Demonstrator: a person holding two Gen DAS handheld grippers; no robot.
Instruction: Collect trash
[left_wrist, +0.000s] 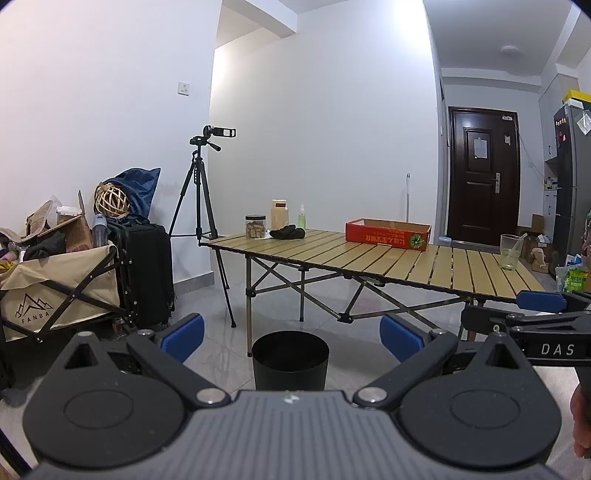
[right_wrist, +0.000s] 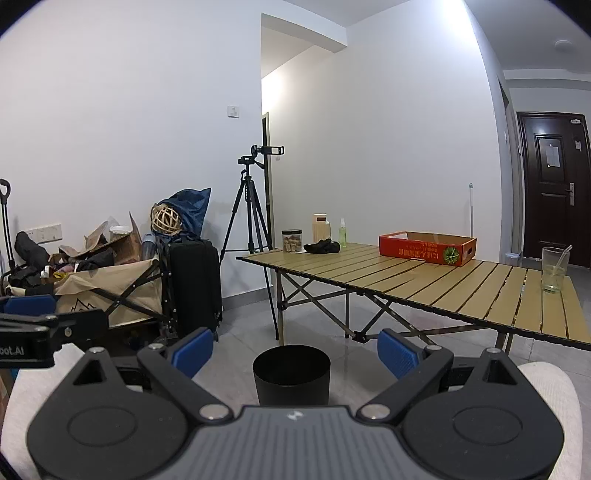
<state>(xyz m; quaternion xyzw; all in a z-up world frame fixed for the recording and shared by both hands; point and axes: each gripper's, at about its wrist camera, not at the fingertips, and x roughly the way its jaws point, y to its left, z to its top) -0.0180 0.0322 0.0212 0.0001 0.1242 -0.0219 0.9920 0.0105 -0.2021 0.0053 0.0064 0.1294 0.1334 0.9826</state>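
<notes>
1. The left gripper (left_wrist: 291, 338) is spread wide with nothing between its blue pads (left_wrist: 183, 336); it hangs low over the tiled floor, pointing toward the worktop (left_wrist: 388, 258).
2. The right gripper (right_wrist: 295, 349) is likewise spread and holds nothing; in the left wrist view it shows at the right edge, just beside the left one.
3. A black bin (left_wrist: 290, 360) stands upright on the floor, straight ahead of both grippers and framed between the fingers in each view, near the worktop's closest leg.
4. On the worktop, well apart from both grippers, a red cardboard tray (left_wrist: 388, 234) lies toward the far edge, open side up.
5. A clear plastic cup (left_wrist: 511, 251) with a straw stands upright near the worktop's right end.
6. At the far left end stand a jar (left_wrist: 255, 226), a tall beige container (left_wrist: 279, 214) and a small green bottle (left_wrist: 302, 218), with a dark crumpled cloth (left_wrist: 288, 232) lying just in front of them.
7. Left of the worktop are a tripod (left_wrist: 201, 192), a black suitcase (left_wrist: 146, 273) and a loaded folding wagon (left_wrist: 55, 291).
</notes>
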